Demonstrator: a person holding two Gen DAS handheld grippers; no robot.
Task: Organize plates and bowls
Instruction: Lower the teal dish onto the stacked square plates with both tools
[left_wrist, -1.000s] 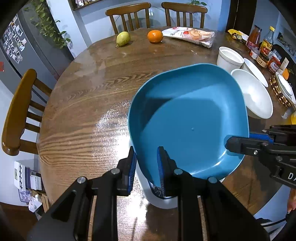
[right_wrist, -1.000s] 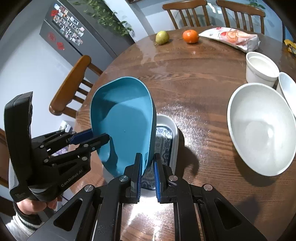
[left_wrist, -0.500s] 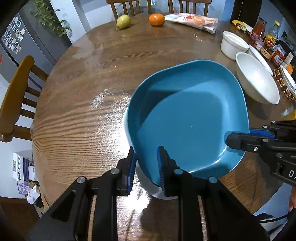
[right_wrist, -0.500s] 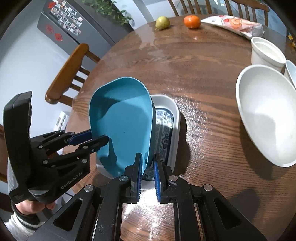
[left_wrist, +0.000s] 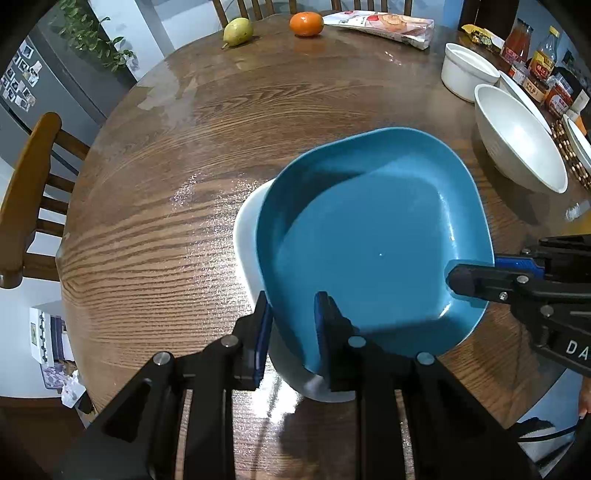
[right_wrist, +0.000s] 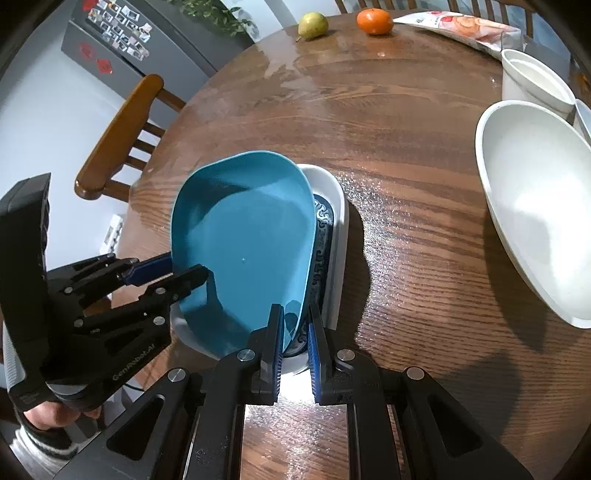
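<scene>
White print made out on the black body of the left gripper (right_wrist: 173, 273): "GenRobot.AI". Read only "DA" on the right gripper (right_wrist: 295, 321), cut off at the frame edge. Could not read the labels on the sauce bottles (left_wrist: 543, 62) far behind the blue plate, nor the print on the snack packet (left_wrist: 384, 27).

Found the blue plate (left_wrist: 369, 240) to be glossy, squarish with rounded corners and a raised rim, 1 pale speck near its middle. Held tilted, off the wooden table (left_wrist: 166, 221), over a white oblong dish (left_wrist: 245, 251). Could not tell whether plate and dish touched.

Saw both sets of jaws clenched on the blue plate: left blue pads pinching the near rim, right ones pinching the rim at the plate's right edge, 1 pad above and 1 below.

Noted a blue-and-white scroll pattern (right_wrist: 321, 236) on the dish floor, showing just right of the blue plate, the plate's lower edge dipping inside the dish walls. Spotted a wide white bowl (left_wrist: 517, 144) right of the blue plate, apart from it, and a straight-walled white pot (left_wrist: 467, 70) beyond. Marked an orange (left_wrist: 306, 24) and a pear (left_wrist: 237, 31) well behind the blue plate.
</scene>
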